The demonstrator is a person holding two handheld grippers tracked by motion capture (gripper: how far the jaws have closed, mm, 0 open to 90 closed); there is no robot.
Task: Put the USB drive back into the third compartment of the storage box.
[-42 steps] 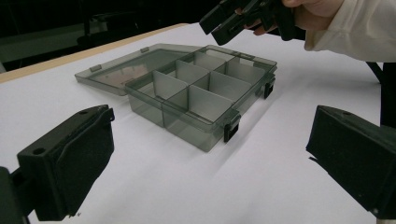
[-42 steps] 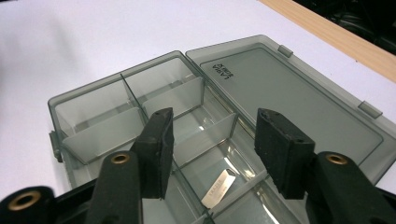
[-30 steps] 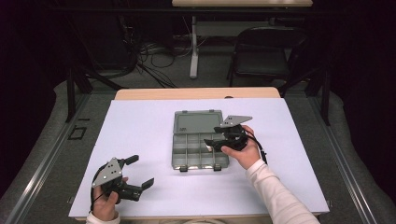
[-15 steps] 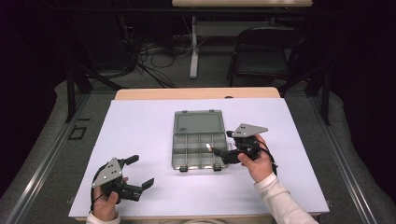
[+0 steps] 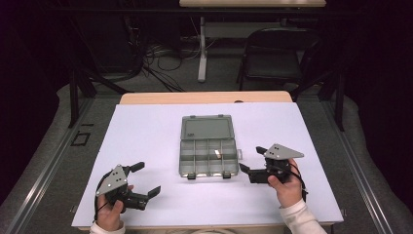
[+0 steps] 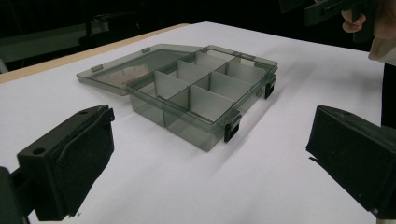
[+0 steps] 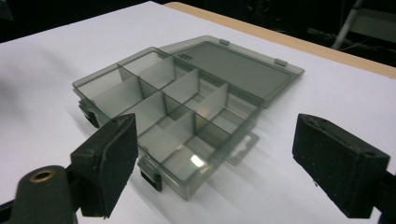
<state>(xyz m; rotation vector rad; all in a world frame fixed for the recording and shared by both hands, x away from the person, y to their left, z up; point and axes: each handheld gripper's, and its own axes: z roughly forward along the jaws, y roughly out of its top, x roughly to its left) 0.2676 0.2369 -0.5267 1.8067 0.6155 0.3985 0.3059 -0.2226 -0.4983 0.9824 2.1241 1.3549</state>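
Smoky translucent plastic compartment box (image 5: pixel 208 151), lid open flat, mid-table. Judged light, rigid, slick; grip a side wall. Left claw (image 5: pixel 144 180) and right claw (image 5: pixel 252 160) flank it, jaws apart, empty.

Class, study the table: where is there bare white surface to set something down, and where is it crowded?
Free: the wide strips left and right of the organizer box, and the band between its open lid and the table's far wooden edge. Crowded: the near edge, where the left gripper and right gripper flank the box's latches.
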